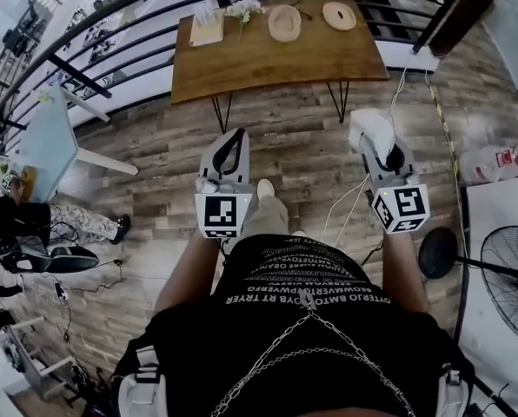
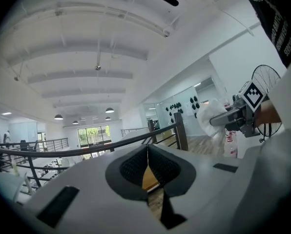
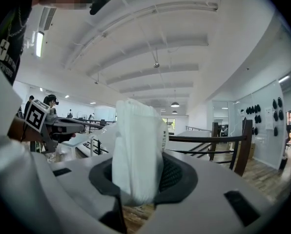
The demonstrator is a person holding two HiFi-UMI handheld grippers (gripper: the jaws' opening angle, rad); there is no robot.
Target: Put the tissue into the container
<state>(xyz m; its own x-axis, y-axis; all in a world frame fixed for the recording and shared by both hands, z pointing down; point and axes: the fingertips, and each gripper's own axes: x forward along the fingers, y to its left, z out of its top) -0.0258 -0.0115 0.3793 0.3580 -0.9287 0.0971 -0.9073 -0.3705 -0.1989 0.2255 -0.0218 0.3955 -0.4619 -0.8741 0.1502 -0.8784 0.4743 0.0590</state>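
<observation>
Closest to the head camera is the person's black printed shirt point(image 1: 281, 289), with a metal chain point(image 1: 328, 341) across the chest. The two grippers are held out in front of it, above the wooden plank floor point(image 1: 302, 146).

The tissue point(image 3: 135, 150) is a folded white wad clamped in the right gripper point(image 1: 382, 150). The jaws are partly closed on its lower part, with a dark ribbed pad pressing on each side, and its top stands up well past the tips. In the head view it shows as a white lump at the front of that gripper, above the floor and well apart from the table point(image 1: 276, 63).

The left gripper point(image 1: 235, 142) is level with the right one. Its jaws are together at the tips and nothing is between them. Each gripper carries a cube with square markers at its rear, one on the left point(image 1: 222, 215) and one on the right point(image 1: 404, 208).

The table stands against a black railing point(image 1: 111, 24). On it are two round woven dishes point(image 1: 285, 23) point(image 1: 339, 16), a sprig of white flowers point(image 1: 242, 9) and a tan box point(image 1: 207, 31) with something white at its top. A standing fan point(image 1: 511, 276) is off to the person's right.
</observation>
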